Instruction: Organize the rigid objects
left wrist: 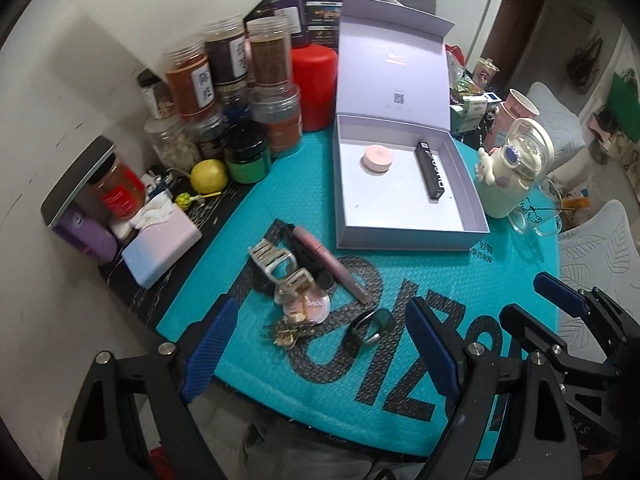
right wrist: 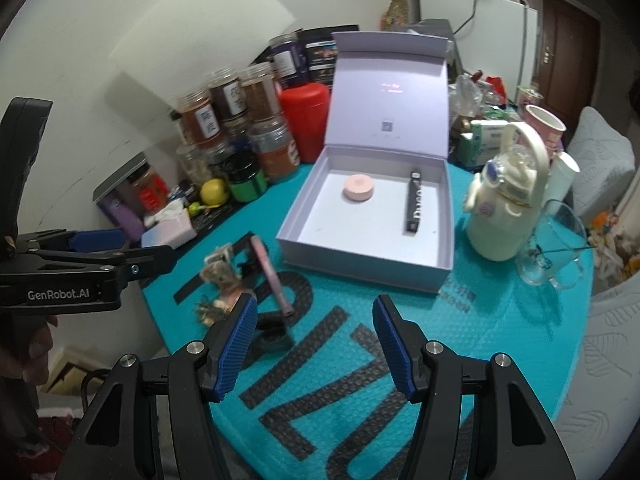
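Observation:
An open lavender box (left wrist: 404, 244) (right wrist: 360, 272) stands on the teal mat (left wrist: 400, 360) with a pink round puck (left wrist: 377, 160) (right wrist: 358, 188) and a black tube (left wrist: 431, 170) (right wrist: 414, 208) inside. In front of it lies a pile: a grey hair claw (left wrist: 272, 258), a pink tube (left wrist: 332, 264) (right wrist: 272, 276), a dark ring-shaped clip (left wrist: 374, 326) (right wrist: 276, 336) and several hairpins (left wrist: 282, 332). My left gripper (left wrist: 320, 344) (right wrist: 100, 240) hovers open over the pile, nothing between its pads. My right gripper (right wrist: 316, 340) (left wrist: 556, 300) is open and empty, just right of the pile.
Several spice jars (left wrist: 224, 80) and a red canister (left wrist: 314, 84) crowd the back left by the wall. A lemon (left wrist: 209, 176) and a pastel case (left wrist: 160, 248) lie left of the mat. A cream bottle (left wrist: 512, 168) (right wrist: 504, 208), a glass mug (right wrist: 556, 248) and a pink cup (left wrist: 516, 116) stand right of the box.

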A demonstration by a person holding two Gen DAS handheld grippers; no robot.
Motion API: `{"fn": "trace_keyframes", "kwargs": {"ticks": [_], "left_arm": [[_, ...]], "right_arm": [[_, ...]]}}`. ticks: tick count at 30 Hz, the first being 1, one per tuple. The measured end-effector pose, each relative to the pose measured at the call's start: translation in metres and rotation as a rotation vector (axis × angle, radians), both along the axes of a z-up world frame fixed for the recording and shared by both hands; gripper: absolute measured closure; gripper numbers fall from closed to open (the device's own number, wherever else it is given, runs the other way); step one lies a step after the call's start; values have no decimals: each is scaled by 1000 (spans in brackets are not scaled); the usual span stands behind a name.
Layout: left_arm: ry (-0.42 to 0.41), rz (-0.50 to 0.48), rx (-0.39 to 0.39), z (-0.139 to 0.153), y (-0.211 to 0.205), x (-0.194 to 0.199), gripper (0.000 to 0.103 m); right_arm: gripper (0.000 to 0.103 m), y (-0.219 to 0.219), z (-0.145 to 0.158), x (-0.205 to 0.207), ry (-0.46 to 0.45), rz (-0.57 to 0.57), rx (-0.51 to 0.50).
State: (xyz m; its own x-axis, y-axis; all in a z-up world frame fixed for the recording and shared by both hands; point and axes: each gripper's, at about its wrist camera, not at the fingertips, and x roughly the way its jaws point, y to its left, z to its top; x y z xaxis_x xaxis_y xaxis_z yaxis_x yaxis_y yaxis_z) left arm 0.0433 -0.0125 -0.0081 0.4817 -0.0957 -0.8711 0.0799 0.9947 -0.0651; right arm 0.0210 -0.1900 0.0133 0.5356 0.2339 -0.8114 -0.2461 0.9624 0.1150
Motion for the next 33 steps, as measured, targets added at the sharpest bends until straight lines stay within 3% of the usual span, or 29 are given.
{"fn": "trace_keyframes", "kwargs": {"ticks": [11,29,33], "left_arm": [[17,85,-33,-16,38,1,17],[116,8,-71,-72,40,64,17],[123,19,-33,-88,34,78,17]], "right_arm": [[42,26,-21,13,53,54,31],[43,40,-70,62,184,25,-18],[43,38,-78,72,205,16,-26]]}}
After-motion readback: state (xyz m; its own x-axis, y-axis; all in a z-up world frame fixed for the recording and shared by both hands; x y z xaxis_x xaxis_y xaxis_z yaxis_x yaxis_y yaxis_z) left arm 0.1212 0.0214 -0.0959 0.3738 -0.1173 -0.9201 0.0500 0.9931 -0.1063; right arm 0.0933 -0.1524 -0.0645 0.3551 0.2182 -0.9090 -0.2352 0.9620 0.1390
